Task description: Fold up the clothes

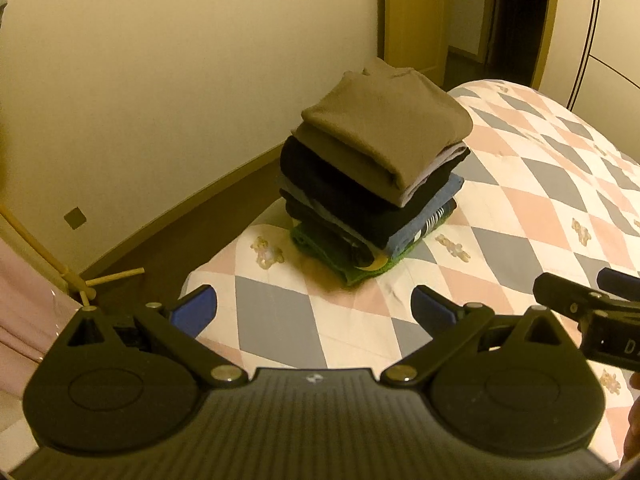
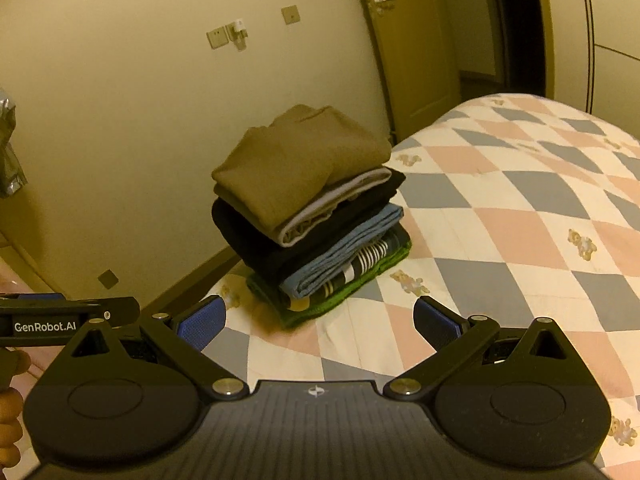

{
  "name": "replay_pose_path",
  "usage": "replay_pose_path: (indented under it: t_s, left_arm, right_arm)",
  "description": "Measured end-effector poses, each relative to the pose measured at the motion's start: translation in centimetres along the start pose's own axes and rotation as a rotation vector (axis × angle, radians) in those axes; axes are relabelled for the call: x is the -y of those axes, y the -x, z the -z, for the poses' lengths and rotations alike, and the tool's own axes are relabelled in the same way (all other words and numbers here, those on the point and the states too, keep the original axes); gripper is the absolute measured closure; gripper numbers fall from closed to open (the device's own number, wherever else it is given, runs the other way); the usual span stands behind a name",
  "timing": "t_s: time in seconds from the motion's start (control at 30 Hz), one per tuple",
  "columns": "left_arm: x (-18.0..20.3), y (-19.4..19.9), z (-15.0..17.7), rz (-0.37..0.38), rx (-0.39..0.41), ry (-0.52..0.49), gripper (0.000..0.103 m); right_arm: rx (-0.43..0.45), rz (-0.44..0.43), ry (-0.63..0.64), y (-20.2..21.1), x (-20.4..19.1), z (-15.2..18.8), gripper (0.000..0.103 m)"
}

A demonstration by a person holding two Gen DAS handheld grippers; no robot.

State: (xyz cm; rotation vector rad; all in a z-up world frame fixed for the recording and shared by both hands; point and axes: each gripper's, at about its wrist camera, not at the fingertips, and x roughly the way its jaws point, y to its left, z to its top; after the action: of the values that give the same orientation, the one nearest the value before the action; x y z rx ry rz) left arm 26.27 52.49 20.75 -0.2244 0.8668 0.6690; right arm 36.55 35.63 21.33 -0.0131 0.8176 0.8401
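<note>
A: Start from the left. What is there?

B: In the left wrist view, a pink fabric (image 1: 20,312) at the left edge, a wooden stand (image 1: 76,276) on the dark floor (image 1: 192,216), and a cream wall (image 1: 160,80) with sockets high up. Then the bed (image 1: 520,184) begins, under a quilt of pink, grey and white diamonds with small bear prints.

A: And the left gripper (image 1: 314,308)?

B: Its jaws stand wide apart with nothing between the blue pads (image 1: 196,310). It hangs over the near left corner of the bed.

A: Where are the clothes?

B: A stack of folded clothes (image 1: 376,184) sits near the left edge of the bed, beyond both grippers and apart from them. From the bottom: a green piece (image 1: 348,264), a dark striped piece (image 2: 360,264), a blue piece (image 2: 344,252), a black piece (image 1: 340,192), and a brown garment (image 1: 384,128) on top, with a pale layer showing at its folded edge. The stack leans a little.

A: Further right?

B: The right gripper (image 2: 320,322) is also spread wide and empty, over the quilt just to the right of the left one. In the right wrist view the left gripper's body, marked GenRobot.AI, shows at the left edge with the person's fingers (image 2: 10,404) below it. Past the stack, a wooden door (image 2: 404,40) stands open on a dark doorway (image 2: 516,20), and pale wardrobe panels (image 2: 600,40) close the right side.
</note>
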Motion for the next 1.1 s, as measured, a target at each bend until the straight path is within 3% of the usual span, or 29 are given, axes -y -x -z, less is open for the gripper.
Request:
replay_pose_path:
  t_s: [1.1]
  left_arm:
    - [1.2, -1.6, 0.2, 0.006, -0.048, 0.000, 0.001]
  right_arm:
    - [-0.094, -0.007, -0.037, -2.4, 2.2, 0.3, 0.000]
